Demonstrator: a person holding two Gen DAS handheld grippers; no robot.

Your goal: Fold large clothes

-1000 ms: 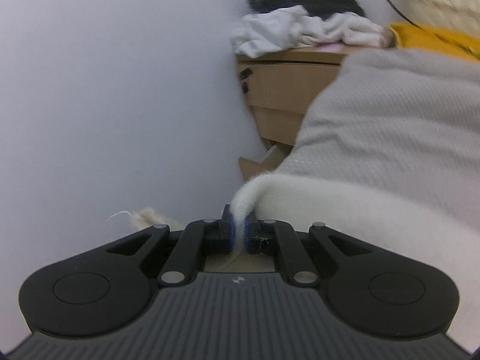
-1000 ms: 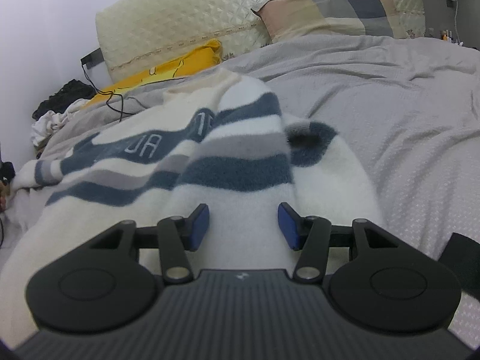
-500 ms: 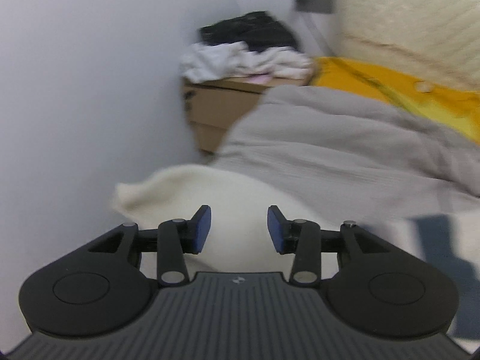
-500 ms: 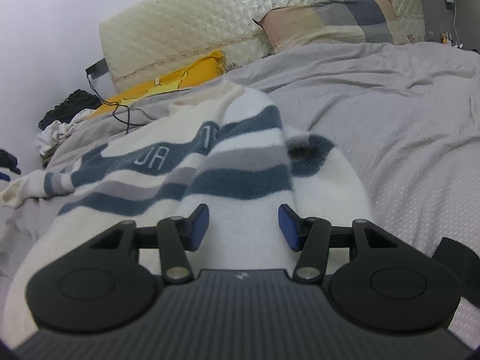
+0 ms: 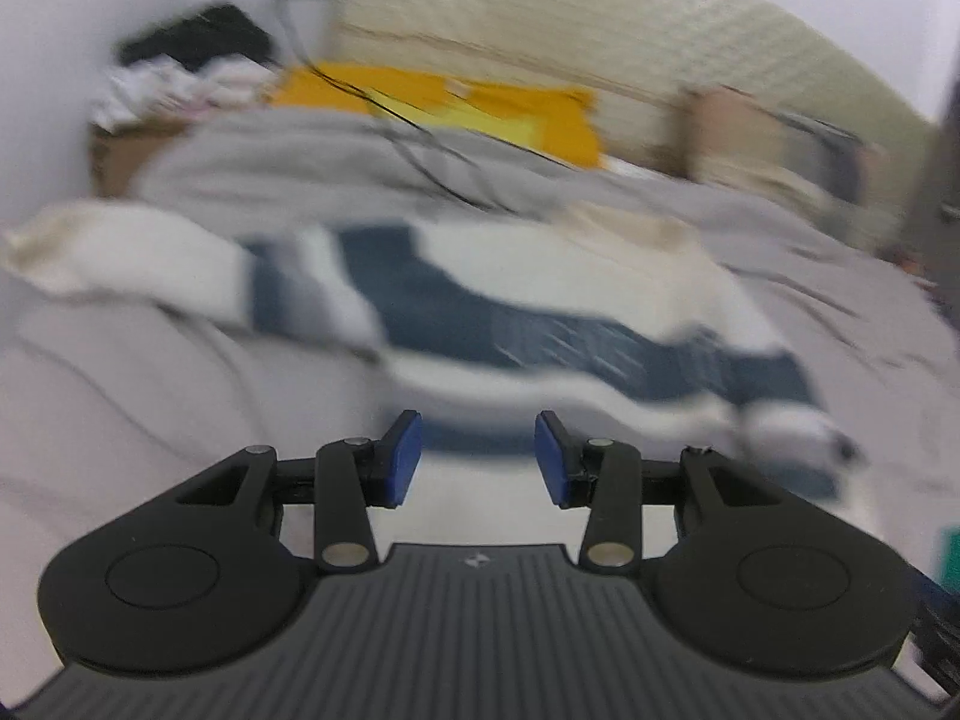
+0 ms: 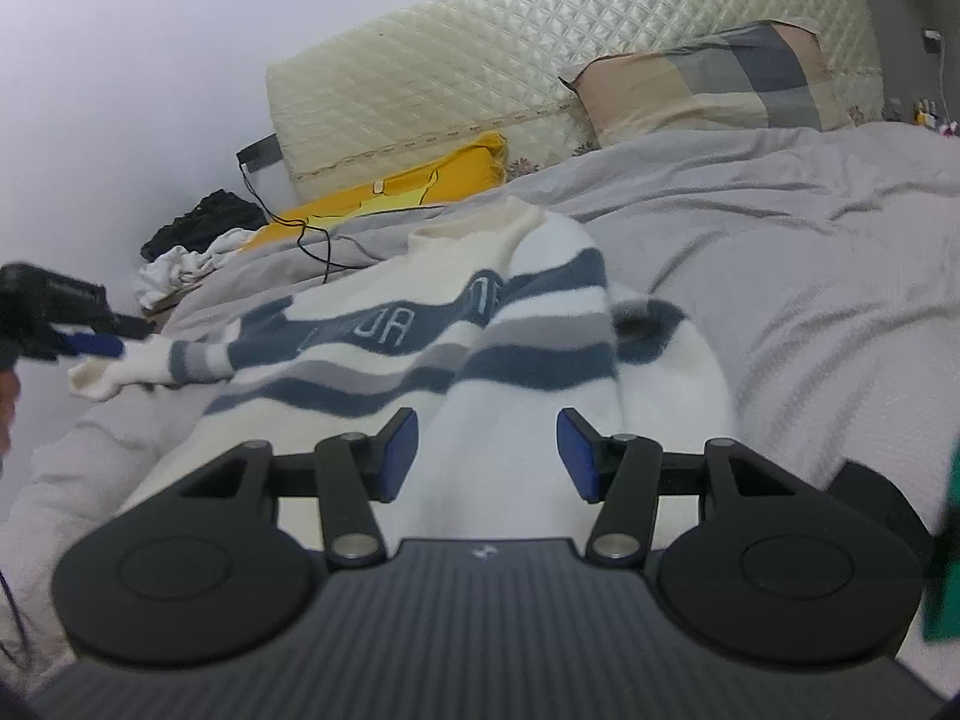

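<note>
The grey bed (image 6: 780,276) lies bare and open to the right of the sweater (image 6: 456,348), giving free passage up to the pillow (image 6: 708,84). On the left, the sweater's sleeve (image 6: 150,366) stretches toward the bed edge, with the left gripper (image 6: 90,345) just beside its cuff. Behind the sweater a black cable (image 6: 312,246) trails across the cover near a yellow cloth (image 6: 396,192). The headboard (image 6: 510,54) closes the far side; a clothes pile (image 6: 186,252) crowds the left corner by the wall.
</note>
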